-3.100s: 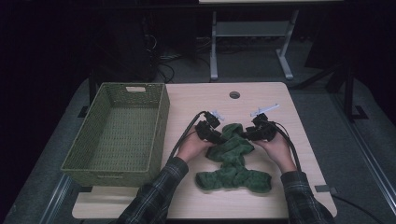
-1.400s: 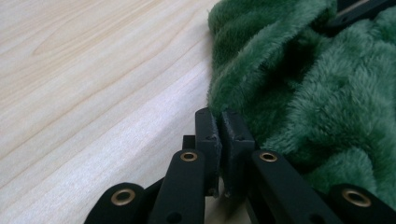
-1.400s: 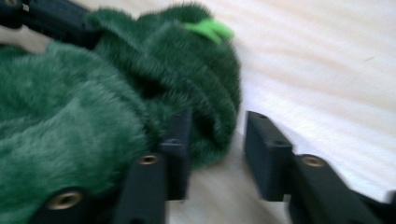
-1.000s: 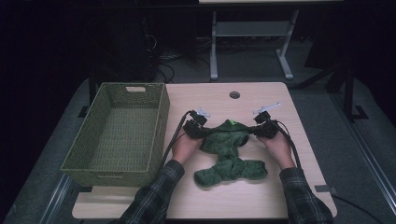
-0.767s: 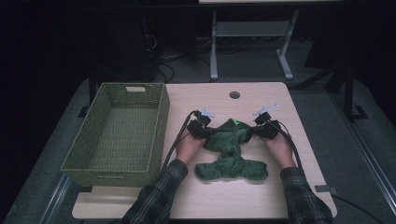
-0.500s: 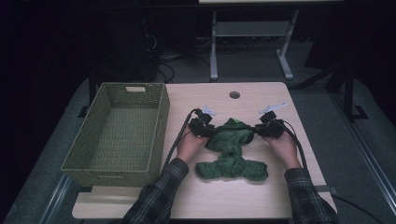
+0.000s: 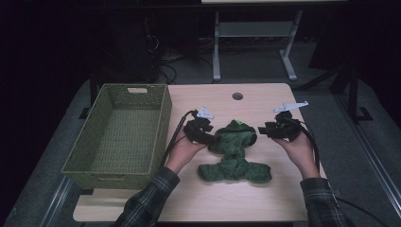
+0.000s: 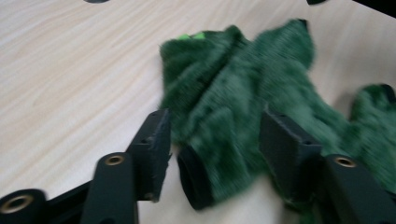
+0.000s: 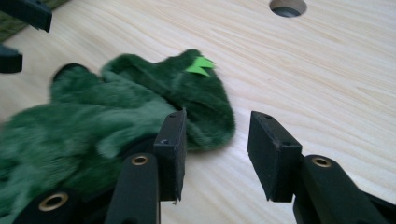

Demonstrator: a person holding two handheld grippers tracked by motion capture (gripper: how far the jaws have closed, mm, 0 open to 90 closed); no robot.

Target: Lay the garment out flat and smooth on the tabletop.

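Dim lab: cables [image 7: 161, 59], metal stand [image 7: 250, 35], test table [image 7: 265, 198].

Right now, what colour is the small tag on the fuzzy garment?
Bright green tag on the dark green garment, clearest in the right gripper view.

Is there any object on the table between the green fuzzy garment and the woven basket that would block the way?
Nothing visible does. Between the green fuzzy garment and the woven basket lies bare table, crossed by the person's left hand holding the left gripper, jaws open beside the garment. The basket's near wall would have to be cleared.

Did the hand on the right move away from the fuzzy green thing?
Yes. The right gripper slid away from the table's hole; its jaws have just been opening, off the green garment.
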